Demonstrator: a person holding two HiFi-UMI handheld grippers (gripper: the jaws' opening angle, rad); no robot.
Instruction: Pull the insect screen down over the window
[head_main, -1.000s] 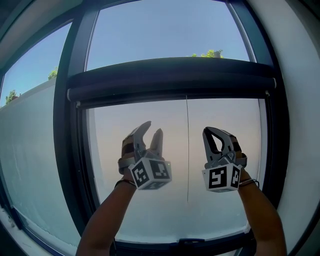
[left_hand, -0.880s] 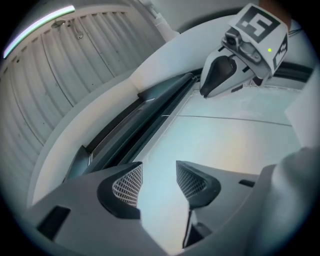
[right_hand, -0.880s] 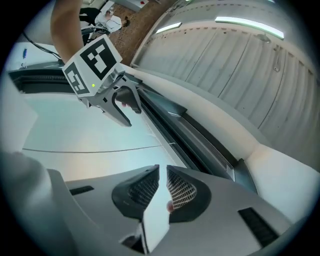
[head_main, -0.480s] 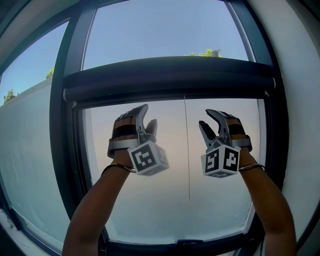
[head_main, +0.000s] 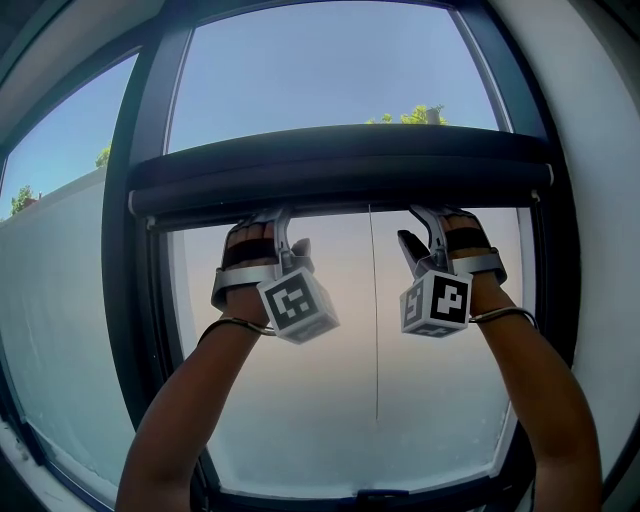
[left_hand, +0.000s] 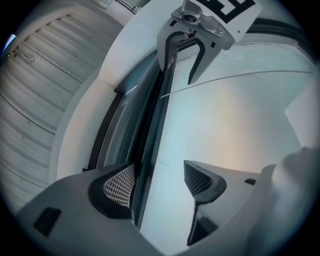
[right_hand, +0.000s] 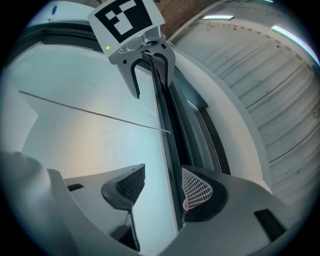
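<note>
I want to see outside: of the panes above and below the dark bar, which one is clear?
The upper pane, above the dark bar: it is clear blue, with treetops showing through. The lower pane is milky.

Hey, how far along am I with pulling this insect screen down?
Done: the left gripper and right gripper are up at the screen's dark bar. In hand: their jaws have just been opening and stand apart around the bar's edge, not clamped. Left: grip it and pull down; the lower pane looks uncovered.
</note>
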